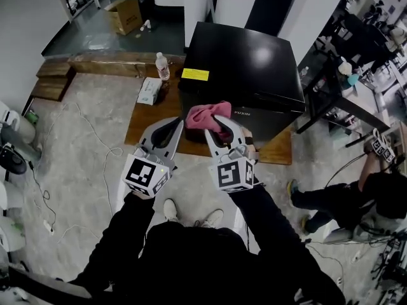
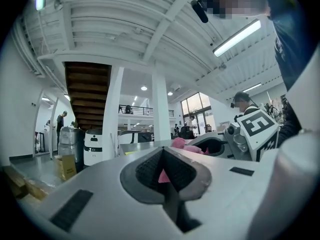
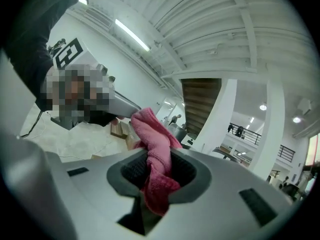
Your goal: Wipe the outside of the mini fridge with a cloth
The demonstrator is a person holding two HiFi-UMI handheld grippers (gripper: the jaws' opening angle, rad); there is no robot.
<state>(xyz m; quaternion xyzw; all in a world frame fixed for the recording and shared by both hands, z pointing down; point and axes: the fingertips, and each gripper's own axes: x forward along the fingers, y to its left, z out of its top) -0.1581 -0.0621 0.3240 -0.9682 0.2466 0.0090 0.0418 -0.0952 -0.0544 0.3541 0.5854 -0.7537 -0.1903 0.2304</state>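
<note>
L tongs [image 2: 163, 153], R tongs [image 3: 159, 156] pinching cloth [image 3: 150, 129]

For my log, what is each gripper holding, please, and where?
The pink cloth: right gripper pinches a bunched fold, left gripper a small edge sliver.

The operator wears a black top with long black sleeves [image 1: 124, 232] and white shoes [image 1: 170, 209]. The left gripper [image 1: 177, 123] and the right gripper [image 1: 226, 128] have smooth light-grey moulded shells. Each carries a marker cube [image 1: 146, 174] printed with black-and-white square codes. The inner jaw faces hold dark ribbed pads [image 3: 131, 170] set in grey recesses, and flat black rectangular strips [image 2: 70, 209] sit on the shells.
</note>
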